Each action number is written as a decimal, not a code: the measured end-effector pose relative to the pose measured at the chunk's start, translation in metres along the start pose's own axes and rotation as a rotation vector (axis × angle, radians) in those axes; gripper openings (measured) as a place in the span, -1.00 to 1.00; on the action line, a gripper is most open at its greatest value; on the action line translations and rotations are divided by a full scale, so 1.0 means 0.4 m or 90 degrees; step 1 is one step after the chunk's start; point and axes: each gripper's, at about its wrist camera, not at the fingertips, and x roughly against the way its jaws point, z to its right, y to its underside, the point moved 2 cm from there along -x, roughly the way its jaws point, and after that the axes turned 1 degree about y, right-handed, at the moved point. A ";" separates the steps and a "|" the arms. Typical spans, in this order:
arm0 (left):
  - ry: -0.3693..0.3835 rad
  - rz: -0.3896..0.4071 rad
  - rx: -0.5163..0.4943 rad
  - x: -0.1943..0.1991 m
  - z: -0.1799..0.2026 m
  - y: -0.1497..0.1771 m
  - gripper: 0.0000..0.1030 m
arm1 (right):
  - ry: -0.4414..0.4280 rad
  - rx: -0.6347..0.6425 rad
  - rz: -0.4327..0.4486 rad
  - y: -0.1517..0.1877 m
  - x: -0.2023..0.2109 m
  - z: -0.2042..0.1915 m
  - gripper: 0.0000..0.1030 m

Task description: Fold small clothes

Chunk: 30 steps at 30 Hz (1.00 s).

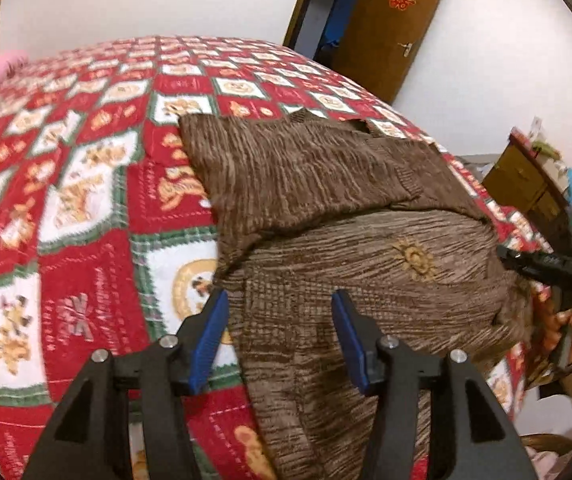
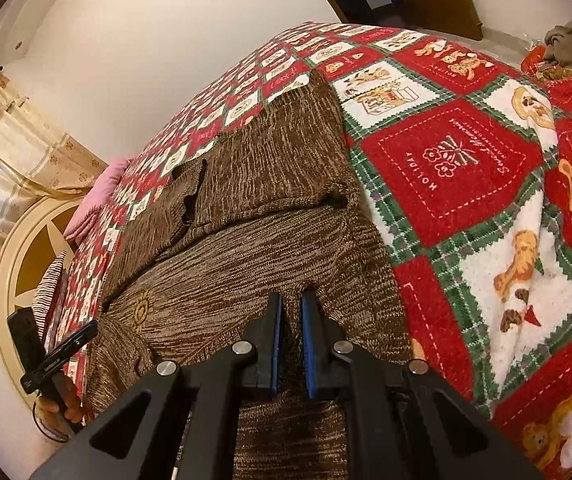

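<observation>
Brown knit sweater [image 1: 325, 200] lay partly folded on the red patchwork quilt [image 1: 86, 200]. Left gripper [image 1: 280, 342] spread wide above its hem; right gripper [image 2: 291, 340] pinched the hem.

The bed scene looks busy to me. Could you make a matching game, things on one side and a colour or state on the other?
Things:
1. sweater
2. left claw
3. right claw
4. pillow

Colours or states:
A. pink
B. nearly shut, sweater fabric between the pads
C. brown, lying on the blanket
D. wide open over the sweater's edge

Pairs: 1-C, 2-D, 3-B, 4-A
</observation>
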 end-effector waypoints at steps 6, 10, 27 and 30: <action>0.018 -0.002 -0.002 -0.013 0.014 0.006 0.03 | -0.001 -0.003 0.001 -0.001 -0.001 0.004 -0.81; 0.035 -0.004 -0.001 -0.012 0.023 0.016 -0.26 | -0.003 -0.006 0.000 0.000 -0.001 0.004 -0.81; 0.006 0.042 0.004 0.004 0.051 0.031 -0.85 | -0.032 -0.046 -0.032 -0.036 0.008 -0.005 -0.80; 0.037 0.091 0.074 0.050 0.017 0.013 -0.85 | -0.178 -0.142 0.025 -0.090 0.060 0.022 -0.80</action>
